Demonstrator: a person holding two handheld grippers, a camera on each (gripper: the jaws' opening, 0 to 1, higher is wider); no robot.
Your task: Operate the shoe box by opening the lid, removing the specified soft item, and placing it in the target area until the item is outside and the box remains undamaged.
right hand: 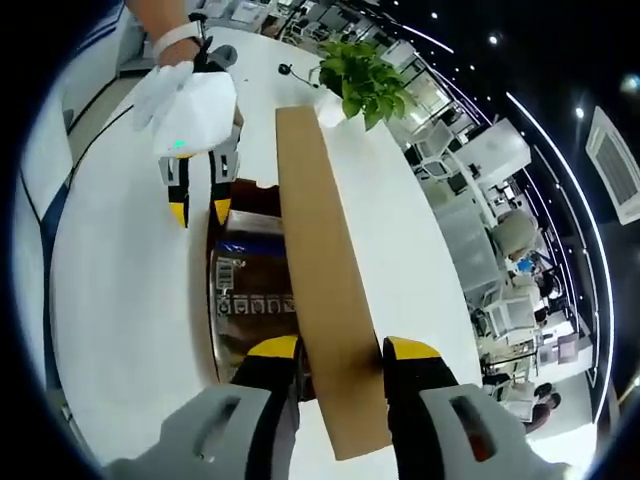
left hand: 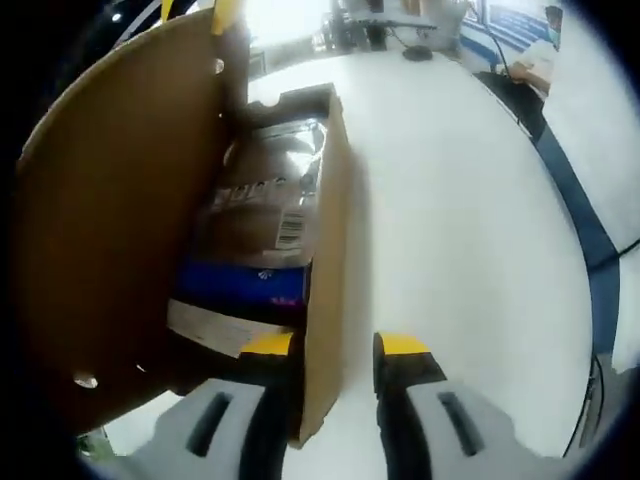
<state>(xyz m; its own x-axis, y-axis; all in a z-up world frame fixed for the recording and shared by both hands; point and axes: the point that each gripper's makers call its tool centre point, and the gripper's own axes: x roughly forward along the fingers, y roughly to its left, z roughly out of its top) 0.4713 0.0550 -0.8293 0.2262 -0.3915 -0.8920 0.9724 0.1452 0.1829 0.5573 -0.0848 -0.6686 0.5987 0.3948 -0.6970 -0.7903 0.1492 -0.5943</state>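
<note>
**Lid's up, bag still in the box**

Left gripper view first: the shoe box [left hand: 322,300] runs from 6 up toward 12 o'clock, and my left gripper [left hand: 335,347] sits at 6 with its jaws straddling the near side wall. Looks clamped on it, though I can't swear the pads actually touch. The raised lid [left hand: 110,220] fills 9 o'clock. Inside lies the soft item, a crinkly foil bag [left hand: 265,205] with a barcode, and a blue package [left hand: 240,283] just below it. White table [left hand: 460,240] off to 3.

Right gripper view: my right gripper [right hand: 338,348] at 6 has its jaws on either side of the lid's edge, pinching it open. The bag shows at 9, still fully inside. A potted plant [right hand: 362,75] sits at 12.

So I'd say opening is done and removal is next. One gripper needs to let go, reach in and pinch the bag gently without tearing the cardboard.
</note>
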